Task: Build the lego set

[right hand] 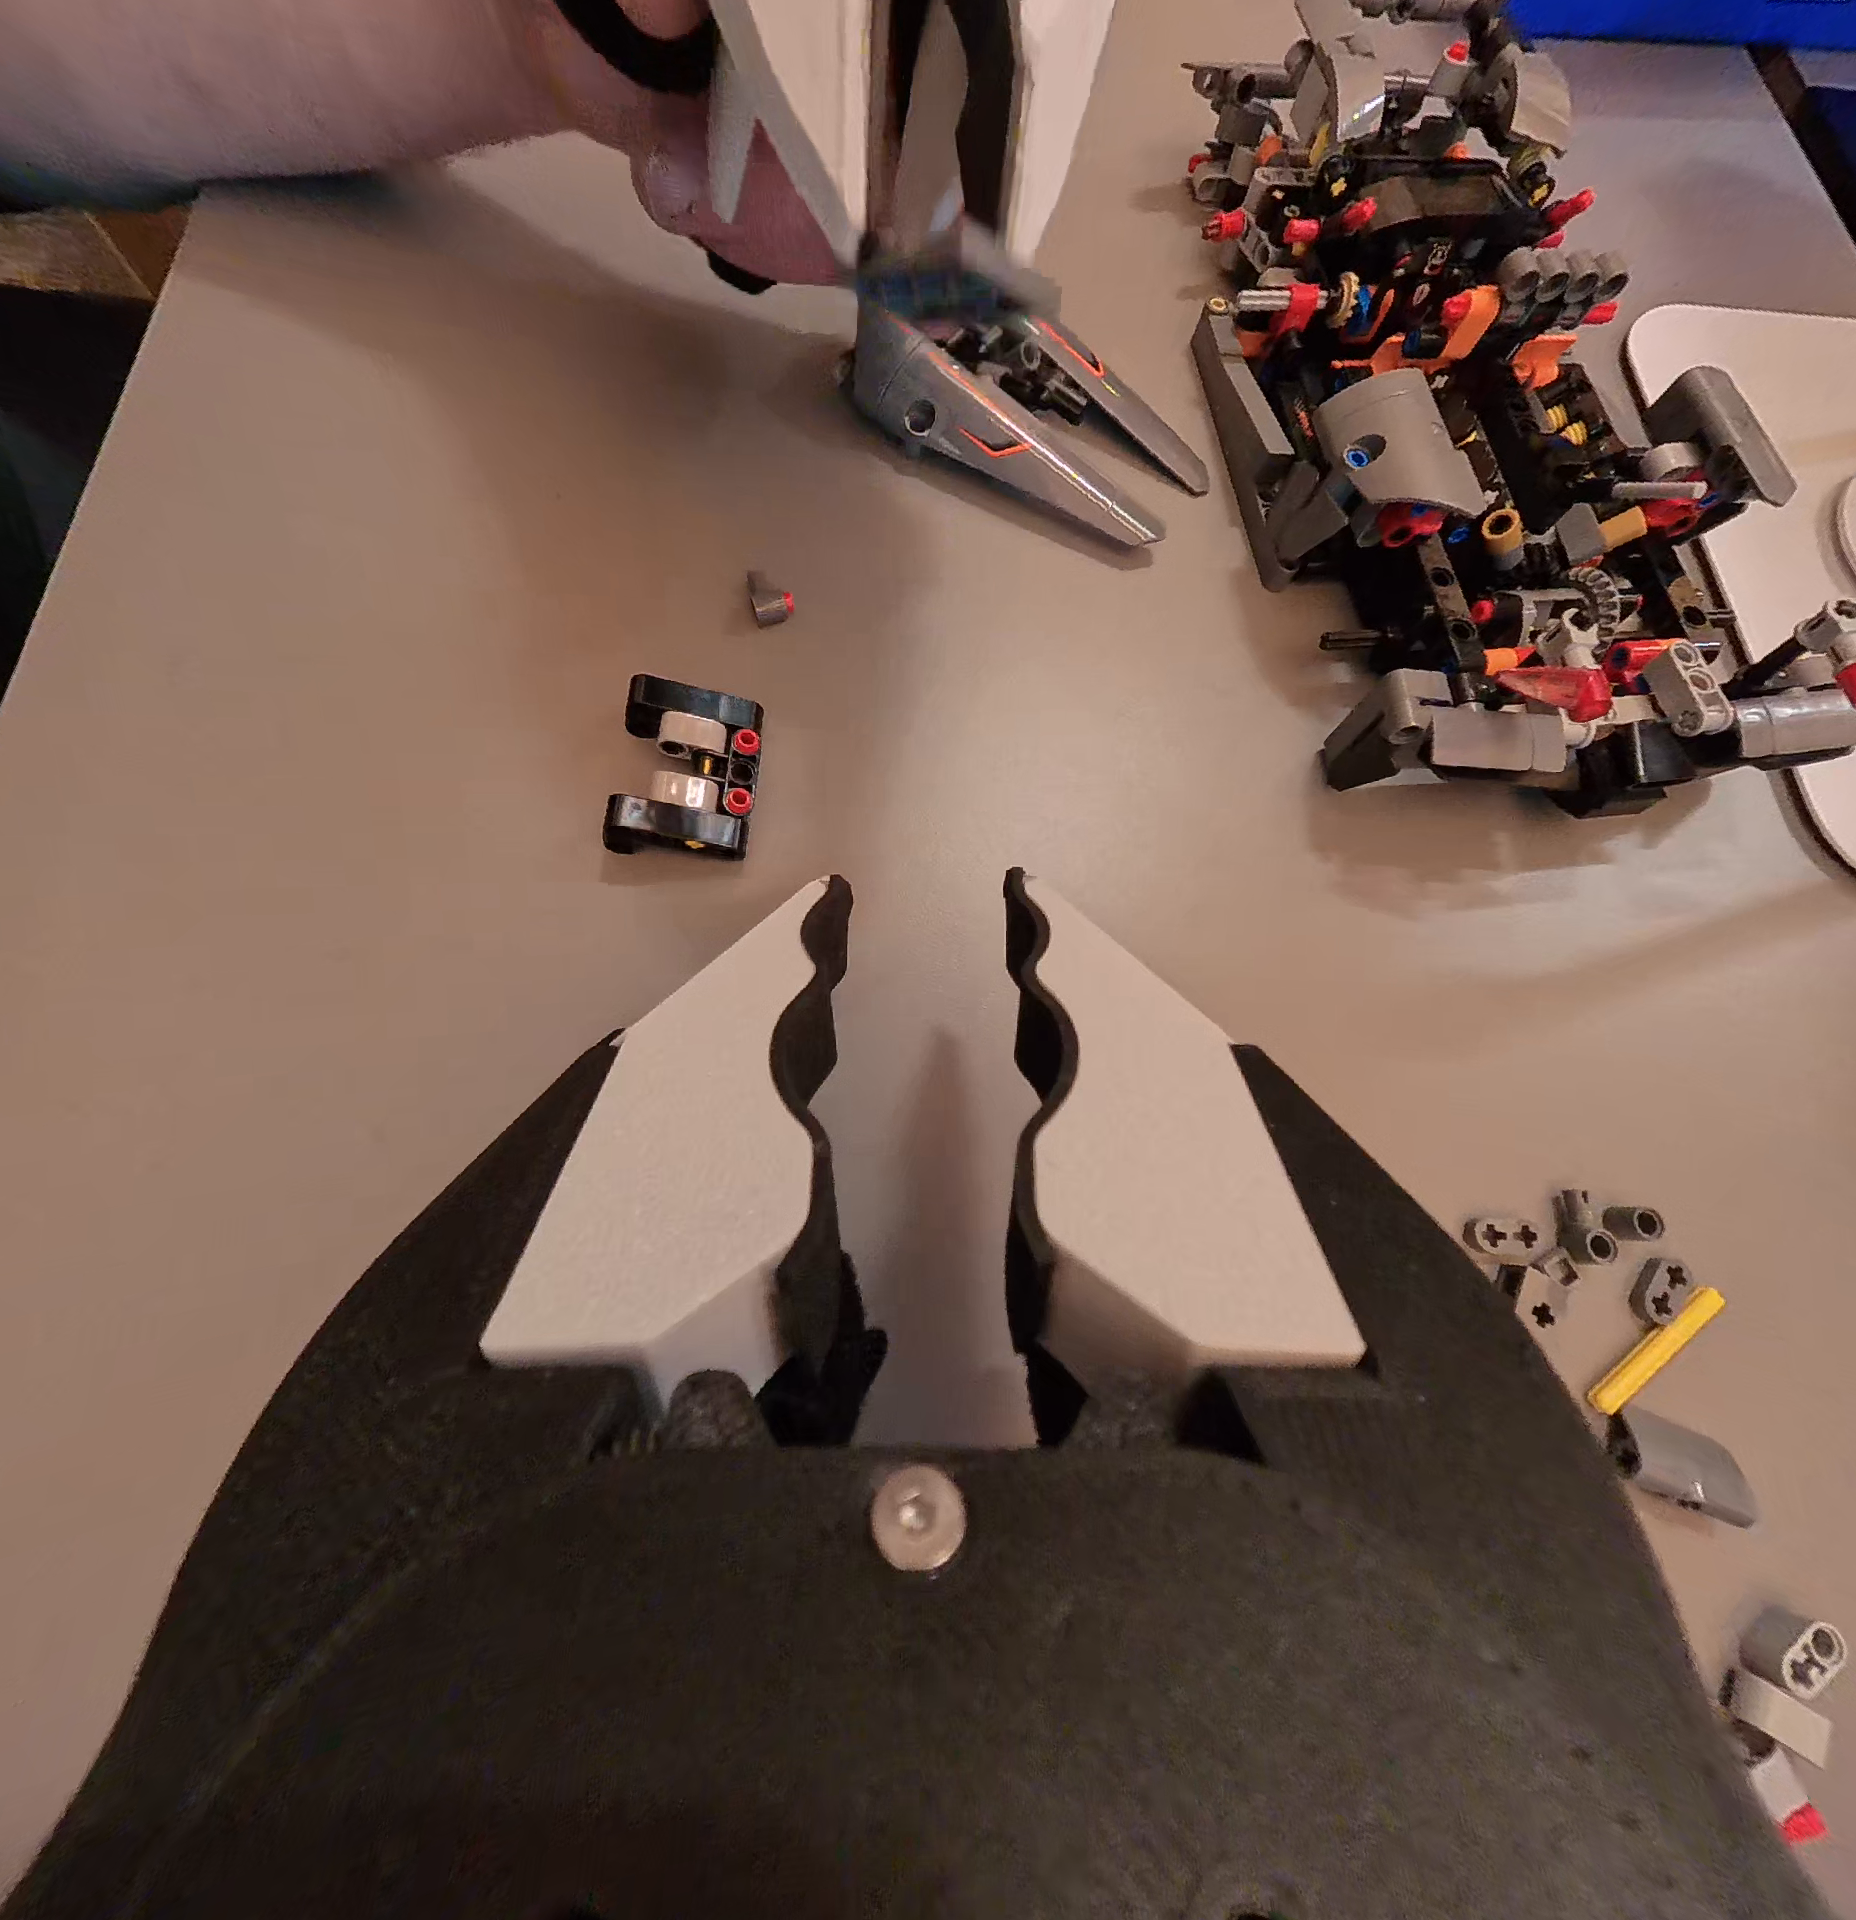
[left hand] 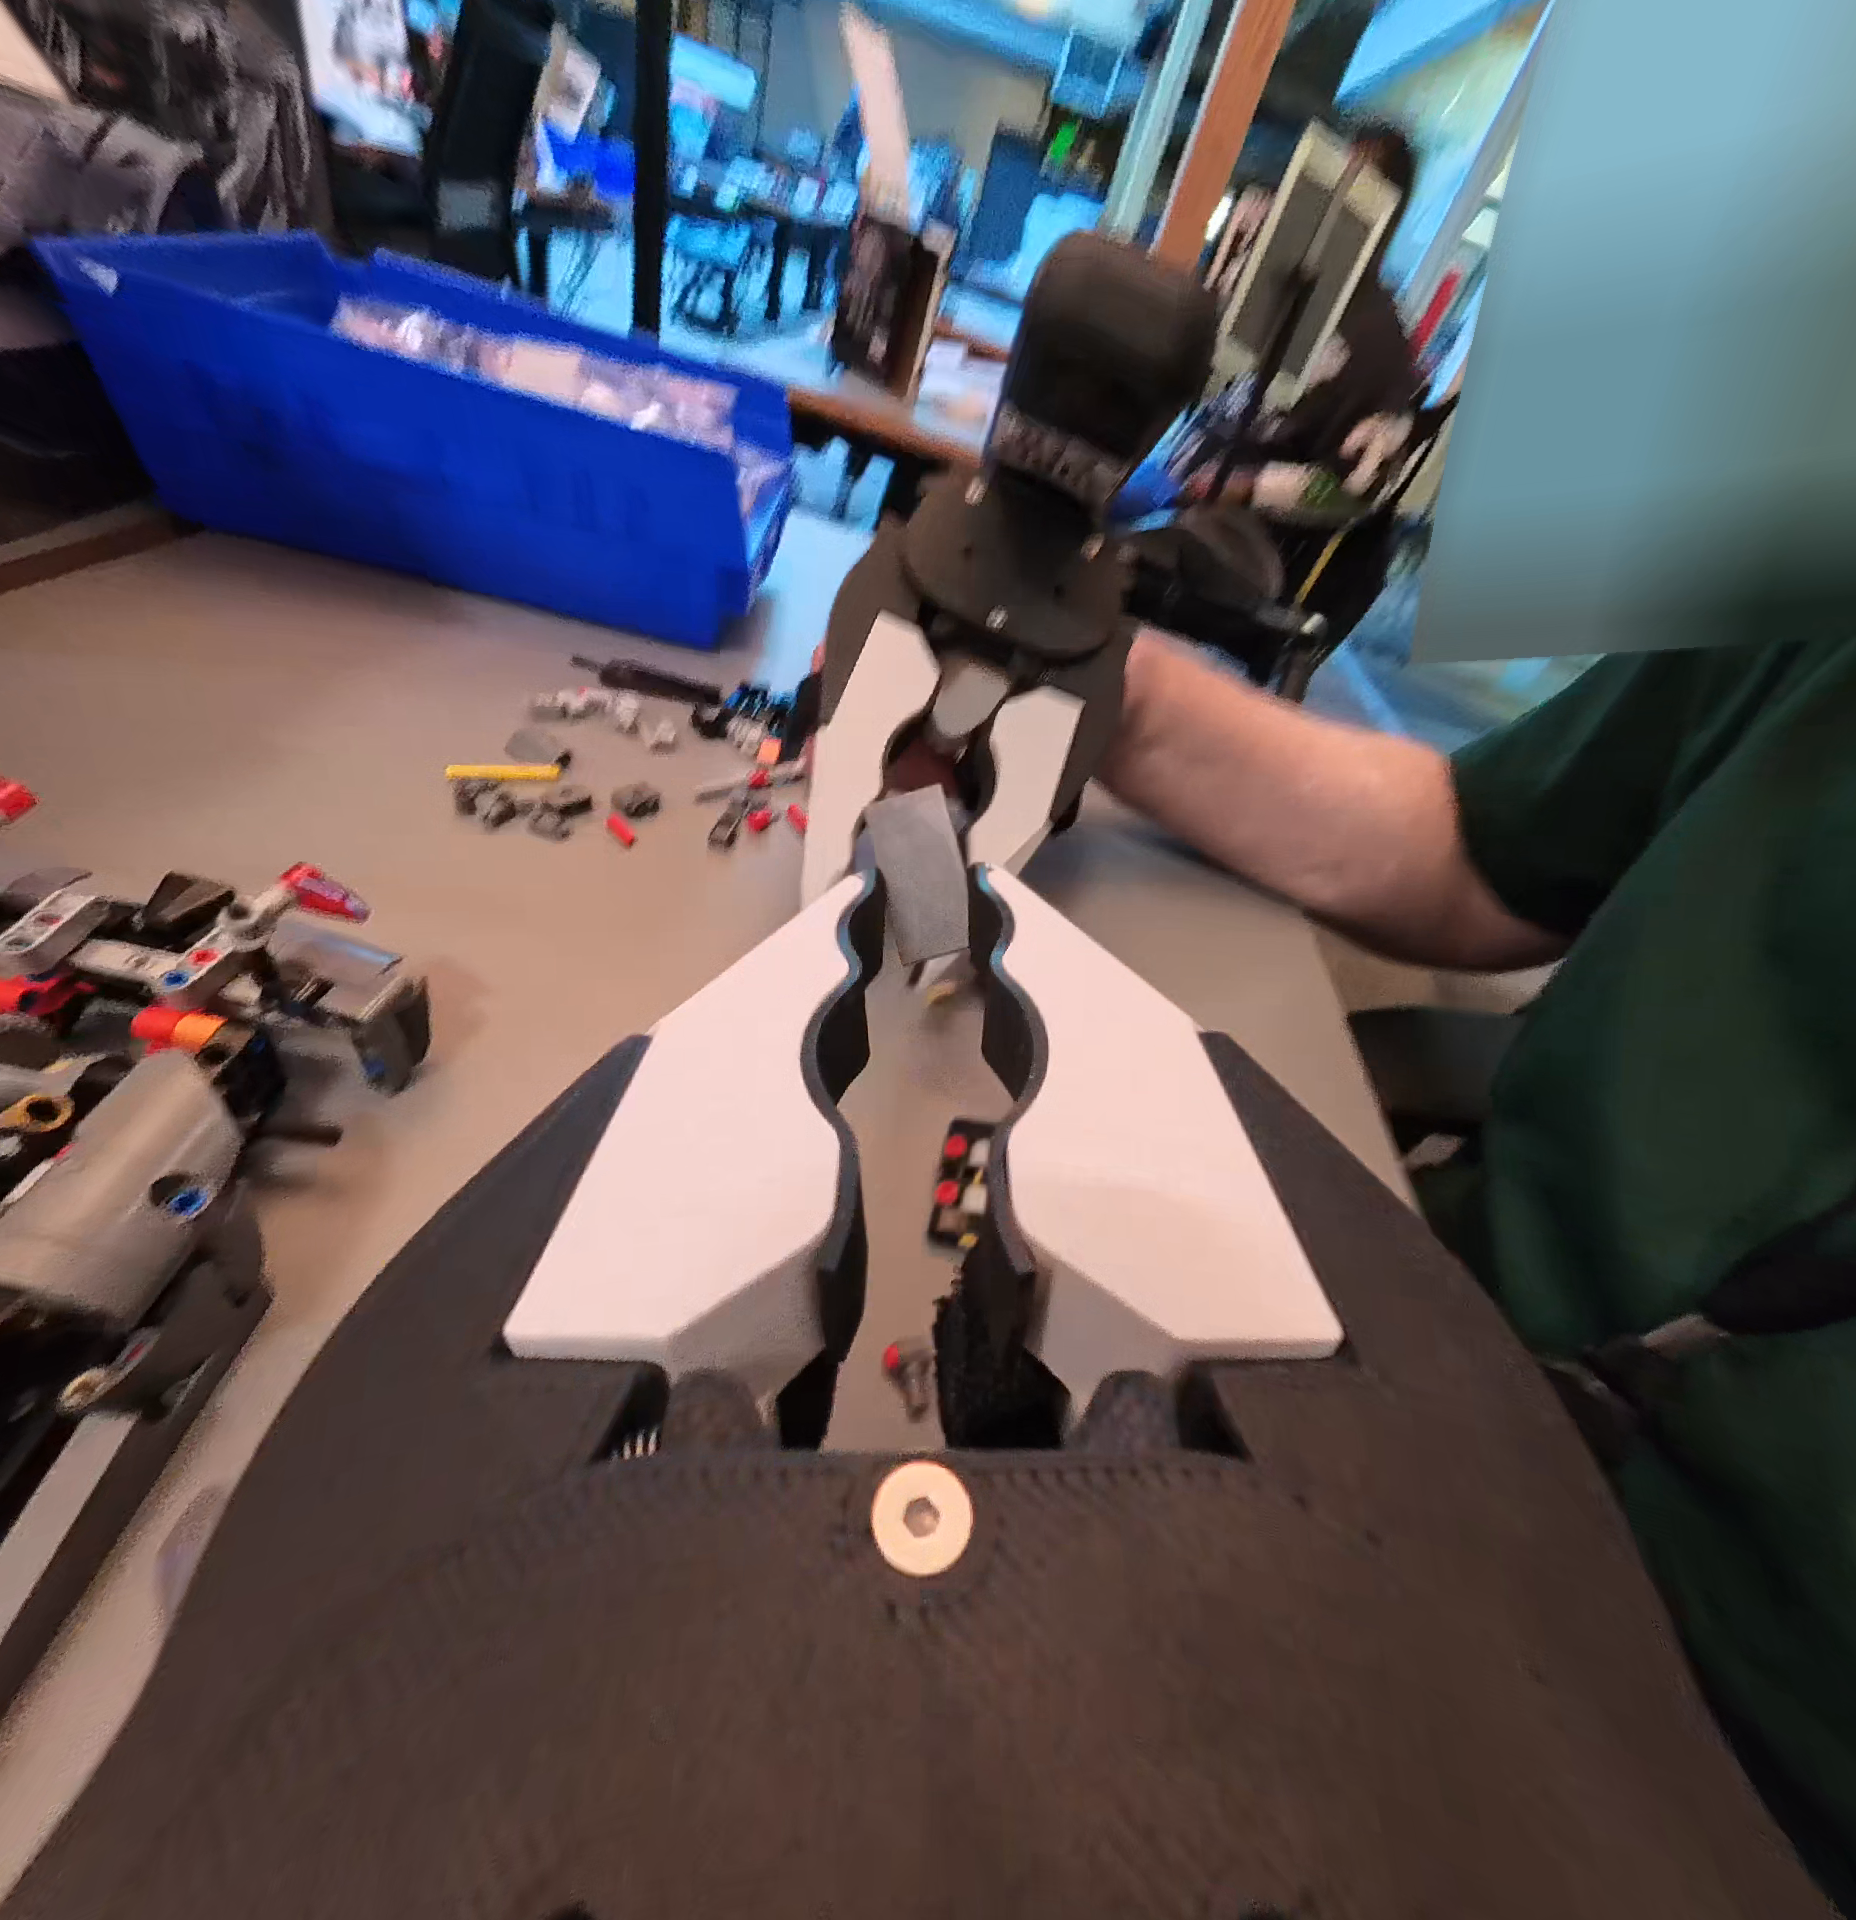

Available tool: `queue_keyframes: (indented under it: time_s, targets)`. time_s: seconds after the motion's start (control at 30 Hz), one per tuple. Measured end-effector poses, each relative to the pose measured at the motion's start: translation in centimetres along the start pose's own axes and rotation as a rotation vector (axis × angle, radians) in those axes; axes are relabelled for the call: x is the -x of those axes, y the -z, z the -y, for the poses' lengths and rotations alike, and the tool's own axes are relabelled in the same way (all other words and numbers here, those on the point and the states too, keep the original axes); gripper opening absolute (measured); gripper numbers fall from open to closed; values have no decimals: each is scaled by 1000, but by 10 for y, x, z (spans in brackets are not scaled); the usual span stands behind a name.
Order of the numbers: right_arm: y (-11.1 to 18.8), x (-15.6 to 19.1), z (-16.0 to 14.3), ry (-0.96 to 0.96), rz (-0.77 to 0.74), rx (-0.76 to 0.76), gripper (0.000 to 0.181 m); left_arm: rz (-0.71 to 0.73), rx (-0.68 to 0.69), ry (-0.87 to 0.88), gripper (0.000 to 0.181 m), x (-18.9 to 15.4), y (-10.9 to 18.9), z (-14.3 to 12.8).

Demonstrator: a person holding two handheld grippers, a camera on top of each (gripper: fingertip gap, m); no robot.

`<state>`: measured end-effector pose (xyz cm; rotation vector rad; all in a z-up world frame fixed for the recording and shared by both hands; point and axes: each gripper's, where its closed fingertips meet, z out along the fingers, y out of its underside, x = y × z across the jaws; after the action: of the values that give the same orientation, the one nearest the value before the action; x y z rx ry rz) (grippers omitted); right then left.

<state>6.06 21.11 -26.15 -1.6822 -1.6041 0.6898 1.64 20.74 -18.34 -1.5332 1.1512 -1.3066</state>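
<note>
Just ahead, right gripper over bare table

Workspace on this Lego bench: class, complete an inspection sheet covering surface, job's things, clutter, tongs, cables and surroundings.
Surface: grey table, flat.
Job's things: part-built car chassis; grey pointed assembly; black sub-assembly.
Clutter: loose parts, yellow axle; blue bin at the table's far side.
Grippers: left tongs shut on the grey pointed assembly; right tongs open, empty.
Cables: nothing seen on the table.
Surroundings: person in green shirt; blurred room behind.
</note>
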Motion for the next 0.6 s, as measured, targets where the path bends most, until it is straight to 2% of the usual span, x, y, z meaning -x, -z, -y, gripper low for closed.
queue_keyframes:
  time_s: [0.17,0.3,0.47,0.6]
  targets:
    - [1,0,1,2,-3,-4,29,-204,-337,141,14,-14,27,46]
    - [2,1,3,10,-5,-8,29,-299,-480,214,13,-14,46,61]
    - [3,0,4,10,-8,-11,29,-338,-520,255,13,-13,52,64]
    - [4,1,4,11,-7,-11,29,-300,-454,220,13,-13,46,59]
